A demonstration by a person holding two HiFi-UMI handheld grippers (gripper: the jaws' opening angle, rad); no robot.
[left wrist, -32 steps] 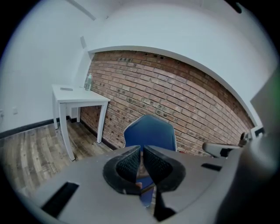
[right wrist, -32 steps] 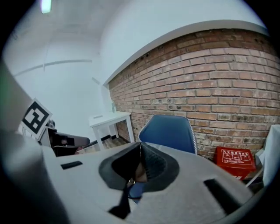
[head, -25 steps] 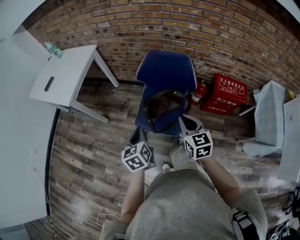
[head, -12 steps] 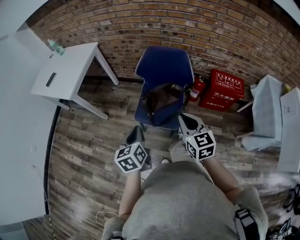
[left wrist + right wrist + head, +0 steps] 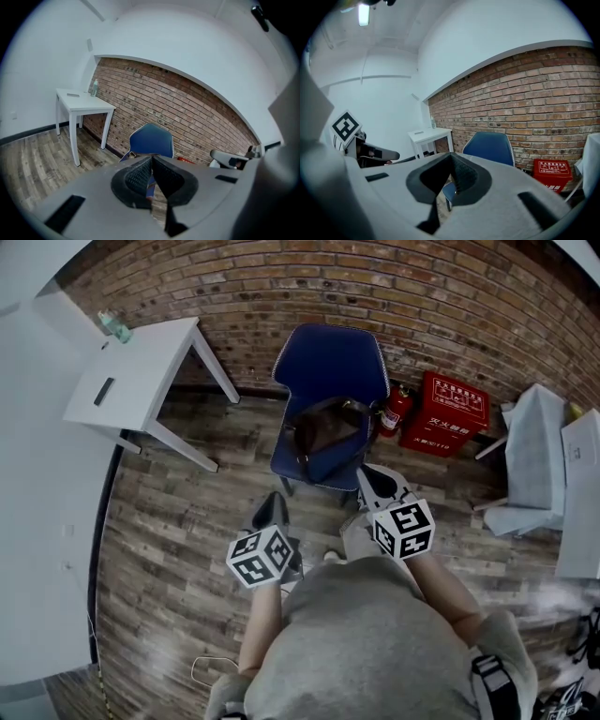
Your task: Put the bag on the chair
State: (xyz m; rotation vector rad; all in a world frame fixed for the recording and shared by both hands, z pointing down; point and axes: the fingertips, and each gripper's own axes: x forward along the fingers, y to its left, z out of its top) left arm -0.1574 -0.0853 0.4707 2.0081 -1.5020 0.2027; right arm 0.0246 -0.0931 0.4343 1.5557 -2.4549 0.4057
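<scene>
Left gripper (image 5: pixel 272 512): jaws together, nothing between them; its own view (image 5: pixel 151 176) showed only a sliver of blue past the closed pads. Right gripper (image 5: pixel 375 486): also closed and empty, same picture in its own view (image 5: pixel 449 180).

Both were held low in front of us, pointing toward the chair (image 5: pixel 330 362) and clear of it. The bag (image 5: pixel 323 432) sat on the chair seat, dark, mouth up, taking up most of the seat, touched by neither gripper. It lay straight ahead, roughly on the line between the two grippers. Its long axis looked to run from the seat's front-left toward the back-right, though we couldn't be sure of that. The right gripper looked the nearer one, just off the seat's front-right corner; the left was further out over the wood floor (image 5: pixel 187 521).

Our read: the bag was placed, nothing left to grasp.

Around it: a white desk (image 5: pixel 131 381) to the left and a red box (image 5: pixel 453 418) to the right, both well apart from the chair.
</scene>
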